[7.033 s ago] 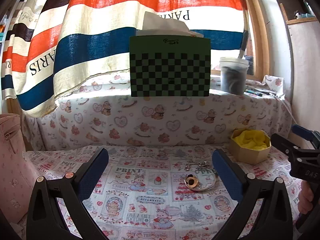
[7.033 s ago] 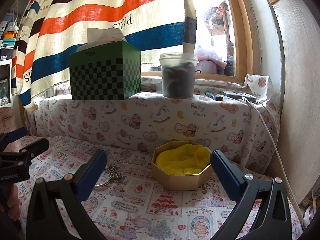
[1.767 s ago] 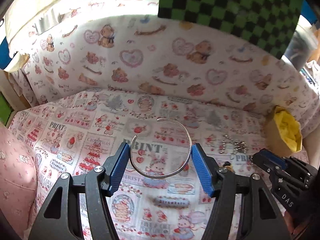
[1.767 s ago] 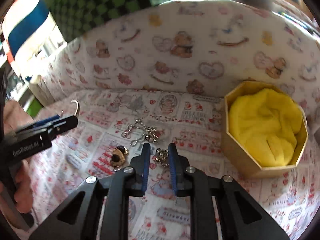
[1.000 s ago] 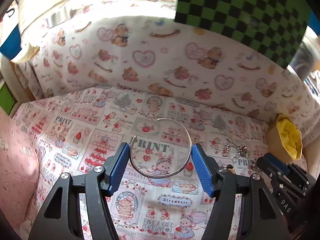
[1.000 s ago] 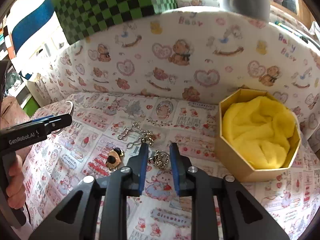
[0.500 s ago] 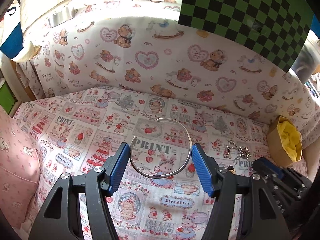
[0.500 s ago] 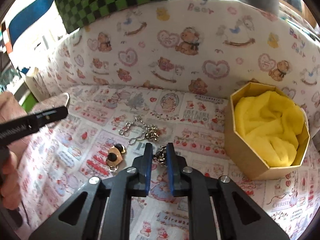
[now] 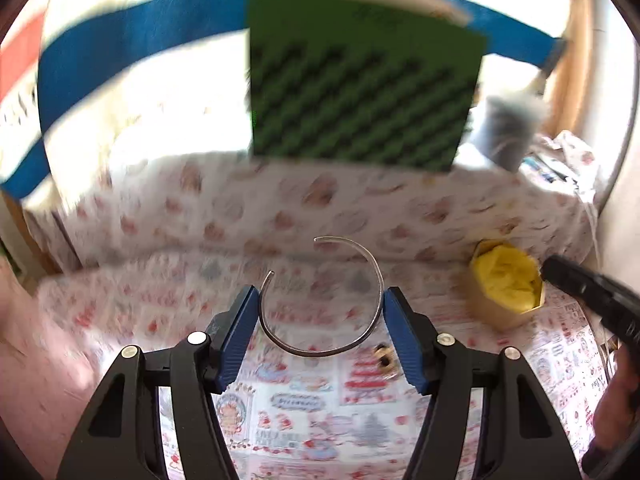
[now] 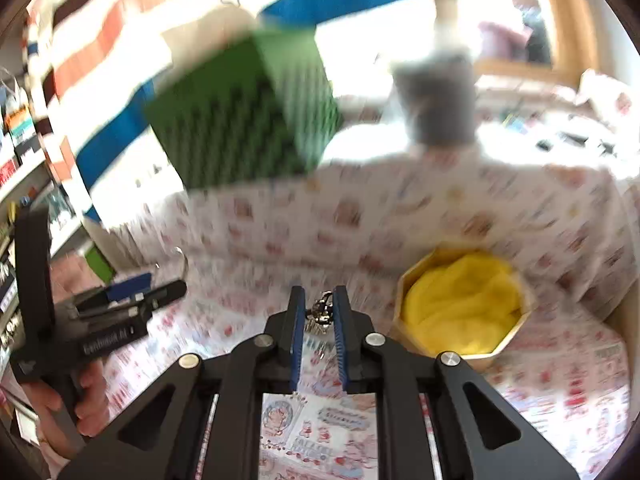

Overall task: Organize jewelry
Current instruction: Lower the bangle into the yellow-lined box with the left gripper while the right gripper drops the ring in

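So right now I've got something in each tool. My left gripper [image 9: 316,320] is clamped on the open silver bangle [image 9: 320,300], one blue pad pressing each side of it, dead centre of the left view. My right gripper [image 10: 318,320] is nearly pinched together on a little cluster of chain and charms [image 10: 322,312], which sits between the pads in the middle of the right view. Can't make out exactly what that piece is, too small and blurry.

The box [image 10: 460,304], with its yellow cloth lining, sits right of centre in the right view and at the right edge of the left one, resting on the printed tablecloth [image 10: 328,412]. One small gold piece [image 9: 384,360] lies on the cloth, just lower right of the bangle in the left view.

I'd call this the carry step: both pieces picked up, neither in the box yet. Next I need to swing the right gripper over the yellow cloth and let go there, then bring the bangle across. The bangle is wide, so I'd lay it flat or it may hang on the rim.
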Action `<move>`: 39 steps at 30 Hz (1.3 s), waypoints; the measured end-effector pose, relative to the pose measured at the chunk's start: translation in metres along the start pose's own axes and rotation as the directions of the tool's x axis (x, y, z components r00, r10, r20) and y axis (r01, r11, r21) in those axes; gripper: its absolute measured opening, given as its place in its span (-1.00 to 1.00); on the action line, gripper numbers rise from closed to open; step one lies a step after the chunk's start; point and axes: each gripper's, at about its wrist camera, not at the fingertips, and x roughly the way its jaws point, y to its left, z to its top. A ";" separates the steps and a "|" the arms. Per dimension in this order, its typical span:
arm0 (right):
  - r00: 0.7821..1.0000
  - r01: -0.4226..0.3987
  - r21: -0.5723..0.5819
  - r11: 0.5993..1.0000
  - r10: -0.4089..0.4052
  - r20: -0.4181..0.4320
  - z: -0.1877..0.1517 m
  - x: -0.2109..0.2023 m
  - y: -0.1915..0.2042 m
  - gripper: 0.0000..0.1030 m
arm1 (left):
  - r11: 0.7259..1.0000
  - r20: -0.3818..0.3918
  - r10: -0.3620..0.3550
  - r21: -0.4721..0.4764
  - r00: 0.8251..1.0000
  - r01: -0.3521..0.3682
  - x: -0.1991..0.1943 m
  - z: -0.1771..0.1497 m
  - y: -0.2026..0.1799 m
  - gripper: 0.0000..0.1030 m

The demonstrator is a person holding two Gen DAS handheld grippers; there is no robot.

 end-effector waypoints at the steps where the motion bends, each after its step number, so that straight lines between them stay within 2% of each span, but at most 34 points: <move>1: 1.000 0.006 0.003 1.000 -0.006 0.022 0.004 -0.008 -0.006 -0.75 | 1.000 0.019 0.004 0.014 1.000 -0.004 -0.007 0.004 -0.009 0.21; 3: 0.997 0.028 0.029 0.999 -0.030 0.068 0.011 -0.024 -0.023 -0.75 | 0.998 0.048 -0.006 0.065 0.999 0.003 -0.019 0.014 -0.032 0.21; 6: 0.993 0.028 0.144 0.989 -0.044 0.110 0.015 -0.037 -0.066 -0.75 | 0.994 0.042 -0.055 0.101 0.998 0.051 -0.024 0.031 -0.062 0.21; 8: 0.995 0.033 0.192 0.981 -0.051 0.091 0.015 -0.030 -0.086 -0.75 | 0.991 0.019 -0.102 0.094 0.995 0.100 -0.020 0.041 -0.078 0.21; 10: 0.996 0.043 0.233 0.972 -0.060 0.066 0.010 -0.019 -0.104 -0.75 | 0.989 0.028 -0.116 0.093 0.993 0.113 -0.012 0.048 -0.096 0.21; 12: 1.000 0.003 0.284 0.959 -0.007 0.013 0.003 0.000 -0.125 -0.76 | 0.986 0.043 -0.144 0.094 0.989 0.140 0.002 0.053 -0.111 0.21; 14: 1.000 0.000 0.334 0.943 0.009 -0.026 -0.005 0.015 -0.139 -0.76 | 0.989 0.001 -0.134 0.066 0.991 0.134 0.024 0.055 -0.124 0.21; 15: 0.998 -0.027 0.364 0.931 0.045 -0.039 -0.008 0.022 -0.146 -0.76 | 0.986 -0.028 -0.152 0.059 0.988 0.153 0.034 0.055 -0.130 0.21; 17: 0.996 -0.053 0.392 0.918 0.078 -0.047 -0.011 0.028 -0.152 -0.76 | 0.984 -0.069 -0.162 0.059 0.984 0.166 0.050 0.052 -0.141 0.21; 20: 0.996 -0.068 0.404 0.912 0.086 -0.027 -0.011 0.029 -0.157 -0.76 | 0.982 -0.102 -0.164 0.075 0.981 0.172 0.067 0.045 -0.156 0.21; 22: 0.997 -0.067 0.432 0.899 0.073 0.003 -0.012 0.024 -0.164 -0.76 | 0.979 -0.133 -0.180 0.073 0.975 0.191 0.078 0.041 -0.164 0.21; 27: 0.998 -0.052 0.486 0.873 0.035 0.045 -0.014 0.006 -0.181 -0.72 | 0.968 -0.239 -0.227 0.051 0.944 0.246 0.107 0.030 -0.184 0.21; 30: 0.999 -0.038 0.496 0.867 0.016 0.049 -0.015 0.002 -0.188 -0.66 | 0.969 -0.263 -0.205 0.080 0.943 0.234 0.118 0.024 -0.198 0.21; 33: 0.999 -0.034 0.507 0.861 0.013 0.044 -0.016 0.002 -0.193 -0.63 | 0.966 -0.309 -0.207 0.089 0.928 0.245 0.129 0.016 -0.207 0.23; 34: 0.999 -0.029 0.510 0.860 0.008 0.043 -0.016 0.003 -0.193 -0.61 | 0.968 -0.318 -0.197 0.089 0.927 0.236 0.131 0.014 -0.207 0.23; 36: 0.999 -0.011 0.510 0.860 -0.011 0.040 -0.017 0.004 -0.194 -0.49 | 0.975 -0.315 -0.159 0.100 0.936 0.200 0.133 0.012 -0.208 0.31; 37: 0.999 -0.001 0.513 0.859 -0.022 0.038 -0.018 0.005 -0.194 -0.45 | 0.973 -0.306 -0.162 0.107 0.938 0.203 0.132 0.013 -0.208 0.41; 39: 0.999 0.007 0.517 0.856 -0.025 0.029 -0.020 0.006 -0.194 -0.39 | 0.973 -0.278 -0.159 0.118 0.947 0.198 0.125 0.017 -0.205 0.46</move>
